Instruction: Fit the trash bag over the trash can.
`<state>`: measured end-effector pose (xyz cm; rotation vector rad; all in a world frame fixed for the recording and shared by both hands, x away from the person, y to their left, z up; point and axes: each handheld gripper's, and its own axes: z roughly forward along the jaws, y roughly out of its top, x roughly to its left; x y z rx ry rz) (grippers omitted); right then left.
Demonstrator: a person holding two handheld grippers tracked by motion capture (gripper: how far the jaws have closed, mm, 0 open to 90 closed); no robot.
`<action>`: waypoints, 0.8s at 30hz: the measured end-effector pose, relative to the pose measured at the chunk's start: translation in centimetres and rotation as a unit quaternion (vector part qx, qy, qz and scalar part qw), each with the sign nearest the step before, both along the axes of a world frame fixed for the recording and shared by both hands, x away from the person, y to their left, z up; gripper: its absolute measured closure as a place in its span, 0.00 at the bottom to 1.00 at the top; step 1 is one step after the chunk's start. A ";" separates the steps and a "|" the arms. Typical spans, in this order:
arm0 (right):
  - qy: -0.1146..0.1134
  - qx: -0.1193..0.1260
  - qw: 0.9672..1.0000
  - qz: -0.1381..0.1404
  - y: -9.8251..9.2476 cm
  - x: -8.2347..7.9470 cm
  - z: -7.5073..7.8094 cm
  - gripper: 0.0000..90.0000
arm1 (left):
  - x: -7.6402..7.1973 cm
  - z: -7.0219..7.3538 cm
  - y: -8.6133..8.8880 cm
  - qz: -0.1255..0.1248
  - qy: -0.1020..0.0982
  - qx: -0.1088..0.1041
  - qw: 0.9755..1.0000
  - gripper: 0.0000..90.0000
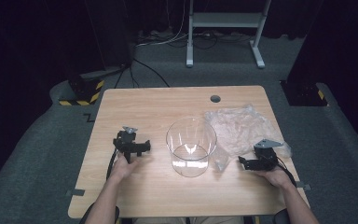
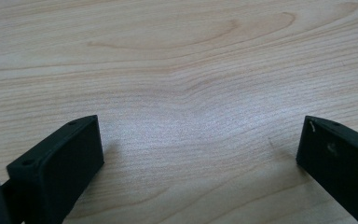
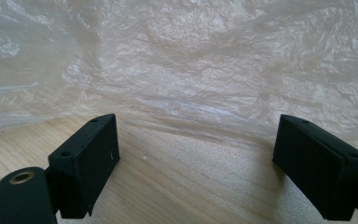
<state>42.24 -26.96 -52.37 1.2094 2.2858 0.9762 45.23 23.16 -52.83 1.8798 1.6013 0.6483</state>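
Crinkled clear plastic, one bag (image 1: 242,128), lies at the right of the wooden table (image 1: 135,105) just right of one clear round tub (image 1: 191,145), with the right gripper (image 1: 254,162) spread empty at its near edge and the left gripper (image 1: 131,145) spread over bare wood left of the tub.

worktop (image 1: 154,112): pale wood grain, smooth, matt
container (image 1: 191,145): clear glossy plastic
bag (image 1: 242,128): thin crinkled translucent plastic
tongs (image 2: 200,154): matt black plastic
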 end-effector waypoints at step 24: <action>0.042 -0.019 0.998 -0.032 -1.6 -1.7 1.1 0.16 | 0.4 0.0 -0.1 0.004 -0.001 0.002 1.000 0.00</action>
